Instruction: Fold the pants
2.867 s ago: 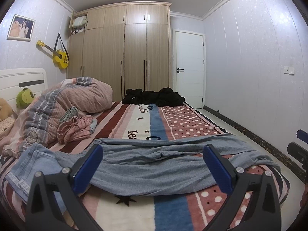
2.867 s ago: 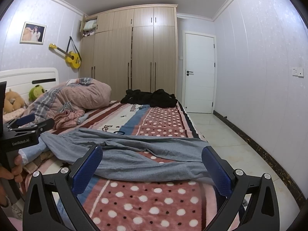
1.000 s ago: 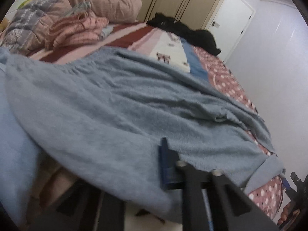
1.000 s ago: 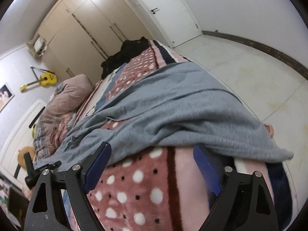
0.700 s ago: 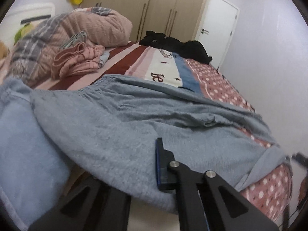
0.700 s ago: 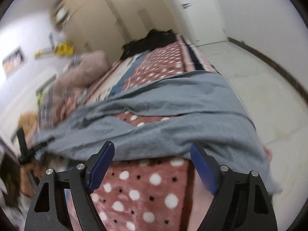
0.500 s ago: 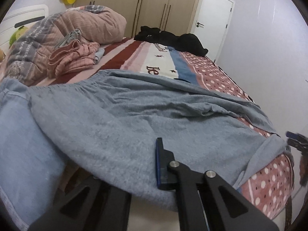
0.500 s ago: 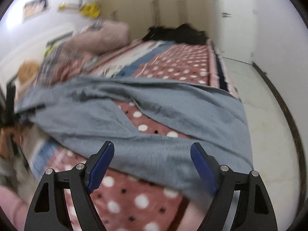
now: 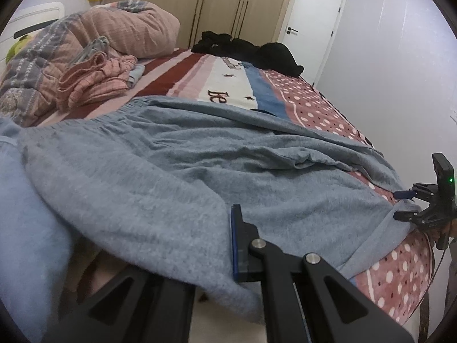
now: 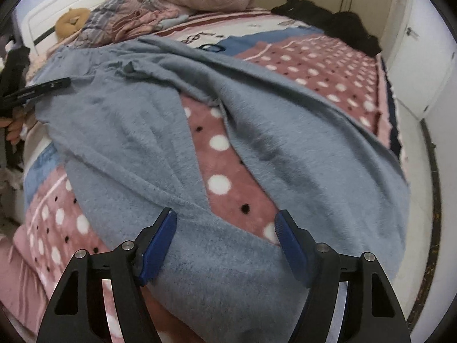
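Grey fleece pants [image 10: 137, 131] across polka-dot blanket [image 10: 220, 168], black clothes heap [image 9: 248, 50] beyond; left gripper [image 9: 228, 245] clamps waist edge, right gripper [image 10: 225, 237] spread wide over leg

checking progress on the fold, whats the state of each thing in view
grey pants: unfolded, spread across bed, legs apart
left hand-held gripper: shut on the pants' near edge
right hand-held gripper: open, over a pant leg
white door: closed
wardrobe doors: closed
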Action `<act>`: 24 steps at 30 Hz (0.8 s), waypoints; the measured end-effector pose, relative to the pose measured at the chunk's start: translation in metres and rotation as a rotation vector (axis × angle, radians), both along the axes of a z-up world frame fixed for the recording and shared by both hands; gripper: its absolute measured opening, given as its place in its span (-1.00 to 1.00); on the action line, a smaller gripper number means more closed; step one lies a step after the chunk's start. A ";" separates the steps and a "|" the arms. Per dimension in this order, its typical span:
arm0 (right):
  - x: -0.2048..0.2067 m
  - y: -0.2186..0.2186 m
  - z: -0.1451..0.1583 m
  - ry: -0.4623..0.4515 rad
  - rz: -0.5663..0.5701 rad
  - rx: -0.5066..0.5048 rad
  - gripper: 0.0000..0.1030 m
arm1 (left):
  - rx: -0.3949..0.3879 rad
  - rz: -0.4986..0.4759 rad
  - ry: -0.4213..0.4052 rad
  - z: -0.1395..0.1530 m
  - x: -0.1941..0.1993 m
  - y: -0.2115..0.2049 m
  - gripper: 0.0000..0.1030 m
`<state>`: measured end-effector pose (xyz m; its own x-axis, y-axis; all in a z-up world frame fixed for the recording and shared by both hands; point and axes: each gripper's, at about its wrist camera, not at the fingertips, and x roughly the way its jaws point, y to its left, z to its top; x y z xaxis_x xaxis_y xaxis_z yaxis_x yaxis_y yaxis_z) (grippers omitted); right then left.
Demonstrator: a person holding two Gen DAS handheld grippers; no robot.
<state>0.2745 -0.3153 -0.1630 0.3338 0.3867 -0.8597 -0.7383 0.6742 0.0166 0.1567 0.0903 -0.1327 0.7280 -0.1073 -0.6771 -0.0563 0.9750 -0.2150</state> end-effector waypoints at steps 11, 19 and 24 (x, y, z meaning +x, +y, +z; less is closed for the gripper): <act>-0.041 -0.021 0.011 -0.034 -0.038 0.053 -0.87 | -0.010 0.002 0.004 0.000 0.002 0.001 -0.96; -0.089 -0.036 0.019 -0.112 -0.075 0.075 -0.90 | -0.019 0.000 0.000 -0.001 -0.006 0.001 -0.96; -0.120 -0.048 0.017 -0.099 -0.100 0.091 -0.99 | -0.028 -0.001 -0.006 0.000 -0.014 0.000 -0.96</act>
<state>0.1542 -0.3634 -0.1463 0.4558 0.4224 -0.7835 -0.6690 0.7432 0.0115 0.1430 0.0901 -0.1330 0.7317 -0.1267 -0.6698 -0.0539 0.9688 -0.2421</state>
